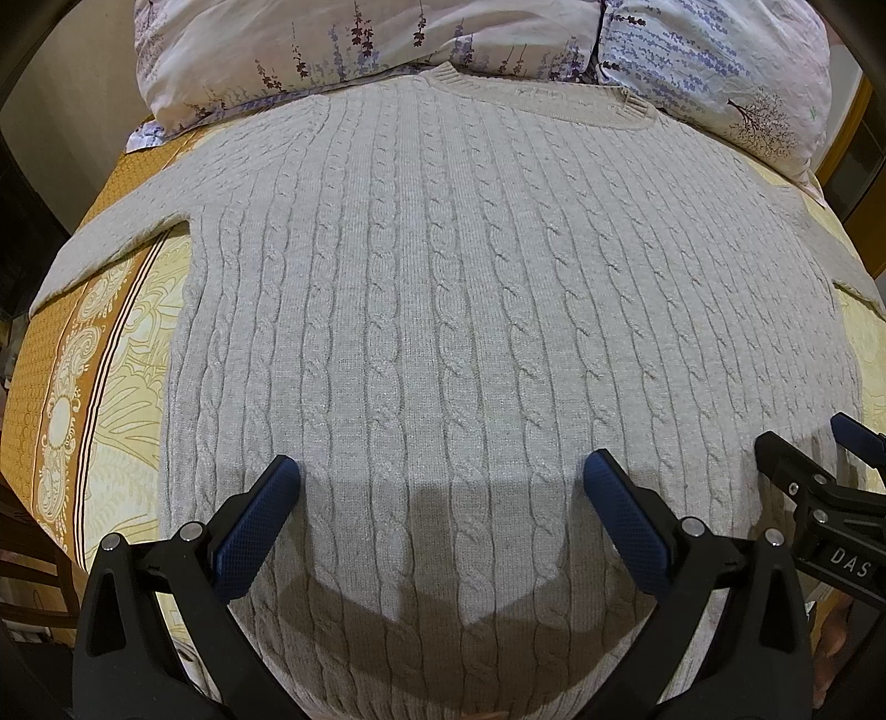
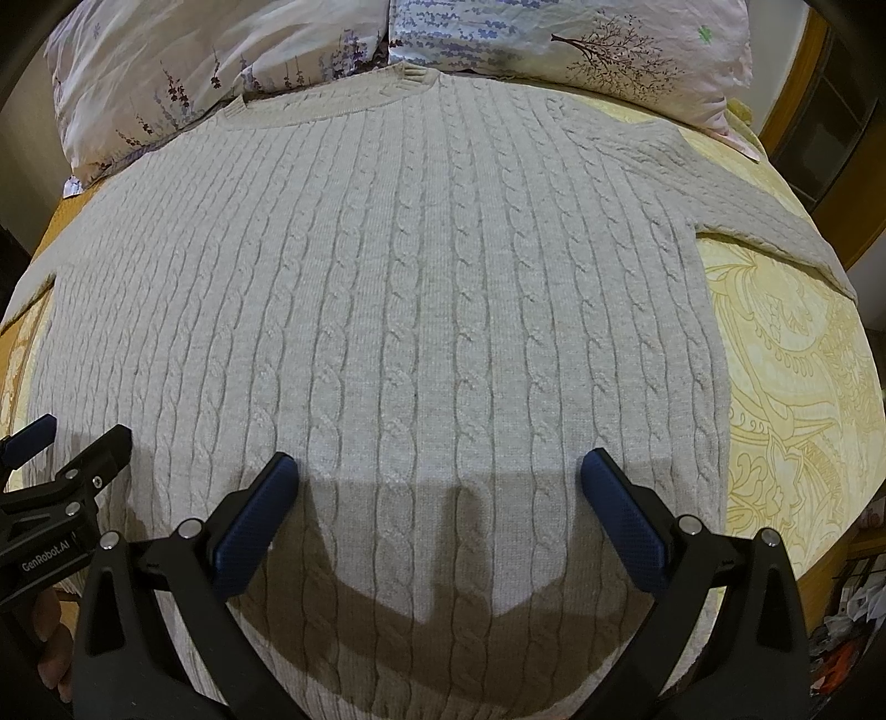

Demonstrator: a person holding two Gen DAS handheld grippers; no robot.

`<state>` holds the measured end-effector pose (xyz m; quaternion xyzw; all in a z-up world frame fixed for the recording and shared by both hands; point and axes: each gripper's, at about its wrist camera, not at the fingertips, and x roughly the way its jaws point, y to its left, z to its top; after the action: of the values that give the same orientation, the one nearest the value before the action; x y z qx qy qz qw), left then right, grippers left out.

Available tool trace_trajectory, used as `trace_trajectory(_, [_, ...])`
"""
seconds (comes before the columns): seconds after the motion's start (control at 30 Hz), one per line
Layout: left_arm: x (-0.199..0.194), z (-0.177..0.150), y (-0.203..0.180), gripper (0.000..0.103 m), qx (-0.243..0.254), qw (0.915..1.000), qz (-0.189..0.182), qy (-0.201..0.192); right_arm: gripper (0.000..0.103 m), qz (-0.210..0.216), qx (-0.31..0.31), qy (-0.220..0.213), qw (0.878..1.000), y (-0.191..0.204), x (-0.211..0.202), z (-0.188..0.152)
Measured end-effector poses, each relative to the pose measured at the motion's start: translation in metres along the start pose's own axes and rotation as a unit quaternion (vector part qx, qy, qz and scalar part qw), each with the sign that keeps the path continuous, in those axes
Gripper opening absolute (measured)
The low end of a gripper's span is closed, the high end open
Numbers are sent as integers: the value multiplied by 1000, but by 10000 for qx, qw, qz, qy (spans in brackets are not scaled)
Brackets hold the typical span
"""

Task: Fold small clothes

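One cable-knit sweater (image 1: pixel 476 310) lies flat, front or back up, on a bed covered by a yellow patterned bedspread (image 1: pixel 116 354). Its ribbed collar (image 1: pixel 531 91) sits at 12 o'clock, touching the two floral pillows (image 1: pixel 310 50) that stand side by side along the head of the bed. Two sleeves are spread outward: one toward 9 o'clock (image 1: pixel 111 249), the other toward 3 o'clock (image 2: pixel 775 232); the sleeve ends cannot be seen.

Two hand-held grippers hang over the lower part of the sweater near its hem, side by side. The left gripper (image 1: pixel 443 520) has its two blue-padded fingers (image 1: pixel 260 515) spread wide, with nothing between them; its shadow falls on the knit beneath. The right gripper (image 2: pixel 440 520) is likewise released, its fingers (image 2: pixel 620 520) splayed apart over the fabric and holding nothing. Each gripper appears at the edge of the other's view, the right one at 4 o'clock in the left wrist view, the left one at 8 o'clock in the right wrist view.
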<state>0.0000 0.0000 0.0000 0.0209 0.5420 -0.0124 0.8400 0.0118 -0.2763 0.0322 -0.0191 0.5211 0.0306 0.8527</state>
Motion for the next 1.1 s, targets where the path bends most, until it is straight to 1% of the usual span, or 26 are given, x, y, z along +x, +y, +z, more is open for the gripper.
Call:
trace_trajectory(0.43, [0, 0, 0, 102, 35, 10000, -12, 33, 101, 29, -105, 54, 9999, -1, 1, 0])
trace_trajectory(0.53, [2, 4, -1, 102, 75, 9999, -35, 109, 101, 86, -217, -22, 9997, 0, 1, 0])
trace_trajectory(0.67, [6, 9, 0, 102, 129, 9997, -56, 183, 101, 301, -514, -345, 9976, -3, -1, -6])
trace_trajectory(0.8, [6, 10, 2, 102, 157, 9996, -77, 210, 101, 453, -626, -373, 9963, -6, -3, -6])
trace_trajectory(0.9, [6, 13, 2, 102, 80, 9998, -79, 146, 101, 605, -569, -381, 9958, -11, -2, -2])
trace_trajectory(0.97, [7, 15, 3, 102, 29, 9999, -93, 64, 101, 812, -451, -394, 9949, -18, -3, 2])
trace_trajectory(1.03, [8, 18, 5, 102, -38, 9999, -122, -22, 101, 1100, -157, -464, 9927, -36, -4, 12])
trace_trajectory(1.1, [9, 21, 6, 102, -88, 9998, -161, -90, 101, 1160, 204, -599, 9912, -57, -5, 23])
